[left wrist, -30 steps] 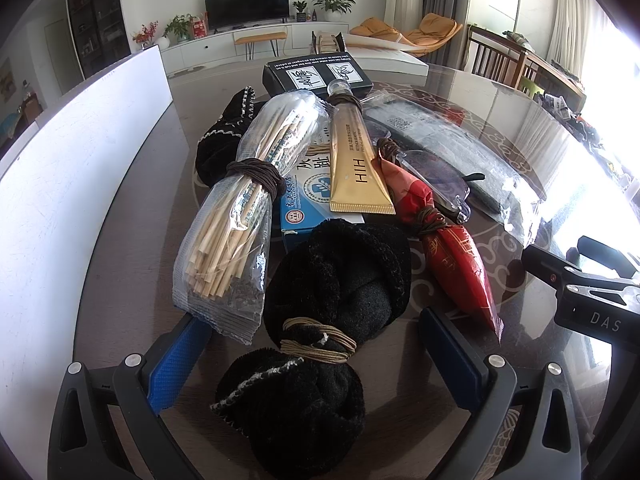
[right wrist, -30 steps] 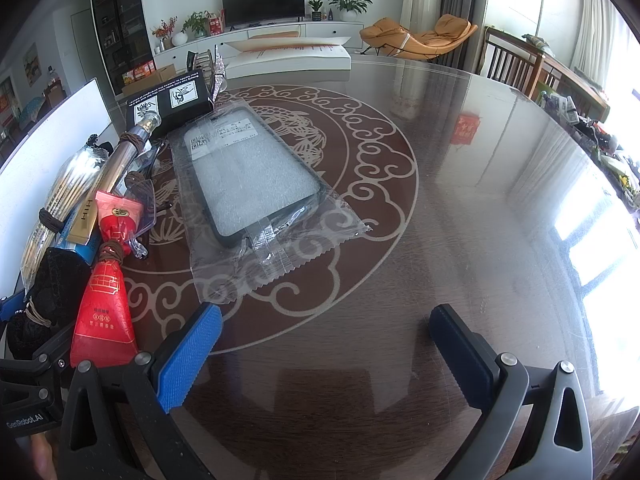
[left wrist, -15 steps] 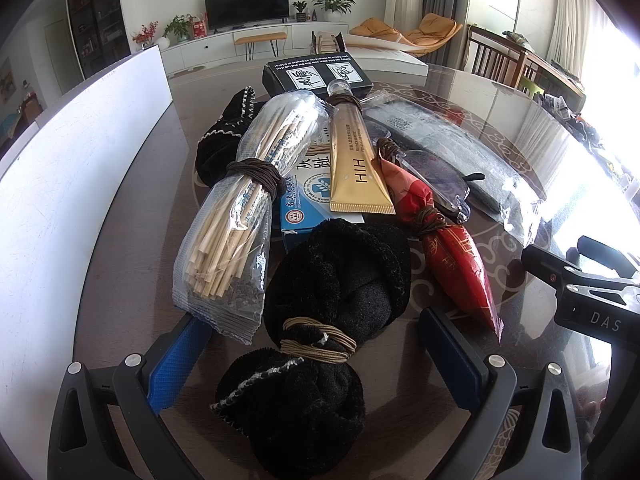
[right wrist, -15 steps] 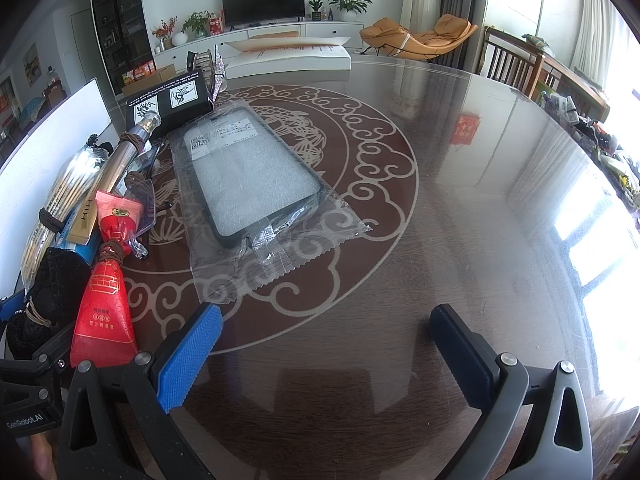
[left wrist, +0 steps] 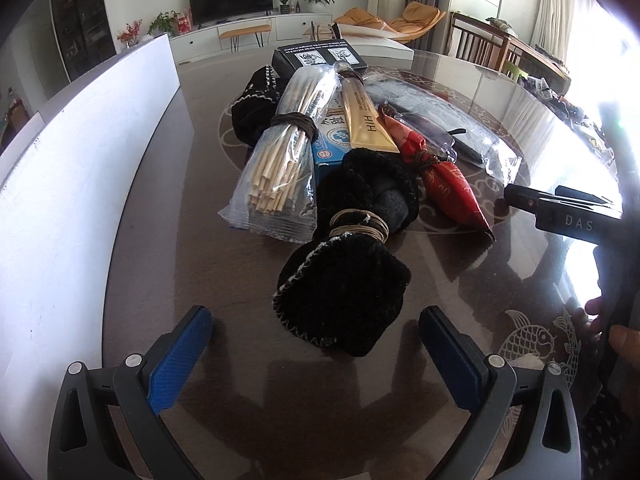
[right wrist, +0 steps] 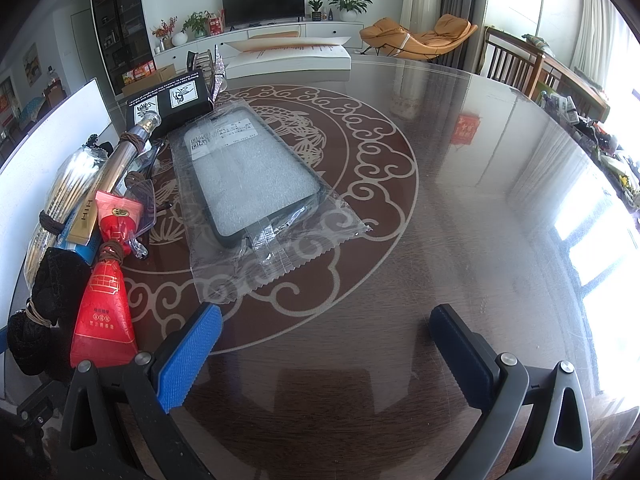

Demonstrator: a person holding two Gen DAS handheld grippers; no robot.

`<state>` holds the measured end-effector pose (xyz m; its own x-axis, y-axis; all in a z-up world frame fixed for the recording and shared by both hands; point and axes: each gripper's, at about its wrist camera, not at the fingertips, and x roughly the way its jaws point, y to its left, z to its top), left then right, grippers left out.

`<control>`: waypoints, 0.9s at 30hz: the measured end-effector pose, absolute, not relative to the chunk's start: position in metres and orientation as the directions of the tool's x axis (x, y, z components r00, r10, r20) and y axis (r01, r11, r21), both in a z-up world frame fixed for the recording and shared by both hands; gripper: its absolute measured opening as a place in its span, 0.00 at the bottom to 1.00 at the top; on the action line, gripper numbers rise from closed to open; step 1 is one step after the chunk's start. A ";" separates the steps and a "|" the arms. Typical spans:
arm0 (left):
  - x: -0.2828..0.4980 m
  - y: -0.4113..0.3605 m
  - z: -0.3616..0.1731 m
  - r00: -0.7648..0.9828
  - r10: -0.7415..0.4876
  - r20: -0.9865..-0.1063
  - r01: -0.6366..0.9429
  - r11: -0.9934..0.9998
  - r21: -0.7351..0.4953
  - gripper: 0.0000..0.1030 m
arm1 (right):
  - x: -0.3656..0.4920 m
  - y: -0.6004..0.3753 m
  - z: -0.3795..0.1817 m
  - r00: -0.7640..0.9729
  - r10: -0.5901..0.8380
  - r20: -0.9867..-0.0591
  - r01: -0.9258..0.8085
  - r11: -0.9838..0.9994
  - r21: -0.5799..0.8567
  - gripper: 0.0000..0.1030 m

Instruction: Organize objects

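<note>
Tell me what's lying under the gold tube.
The gold tube lies on a blue and white box, whose near corner shows. The black sock bundle and chopstick pack cover the rest; anything beneath is hidden.

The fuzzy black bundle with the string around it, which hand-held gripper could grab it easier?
Probably the left hand-held gripper: it is open, with the black bundle just ahead between its fingers. The right hand-held gripper faces bare table.
</note>
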<state>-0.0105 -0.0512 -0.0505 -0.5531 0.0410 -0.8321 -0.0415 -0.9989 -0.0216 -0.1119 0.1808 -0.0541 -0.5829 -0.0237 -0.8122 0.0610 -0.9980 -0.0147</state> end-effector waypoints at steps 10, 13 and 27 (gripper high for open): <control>-0.037 -0.058 -0.010 -0.592 0.063 -0.804 -0.044 -0.998 -0.045 1.00 | -0.112 0.181 -0.054 -0.583 -0.024 -0.812 0.061 -0.998 -0.015 1.00; -0.030 -0.035 -0.020 -0.569 0.073 -0.819 -0.107 -0.994 -0.014 0.92 | -0.112 0.181 -0.054 -0.583 -0.024 -0.812 0.061 -0.998 -0.015 1.00; 0.024 -0.017 -0.047 -0.512 0.072 -0.856 -0.141 -0.990 0.001 0.45 | -0.112 0.181 -0.054 -0.583 -0.024 -0.812 0.061 -0.998 -0.015 1.00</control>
<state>0.0241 -0.0169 -0.0472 -0.5123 0.0716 -0.8558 -0.1408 -0.9900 0.0014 -0.1120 0.1813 -0.0544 -0.5832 -0.0239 -0.8120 0.0612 -0.9980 -0.0146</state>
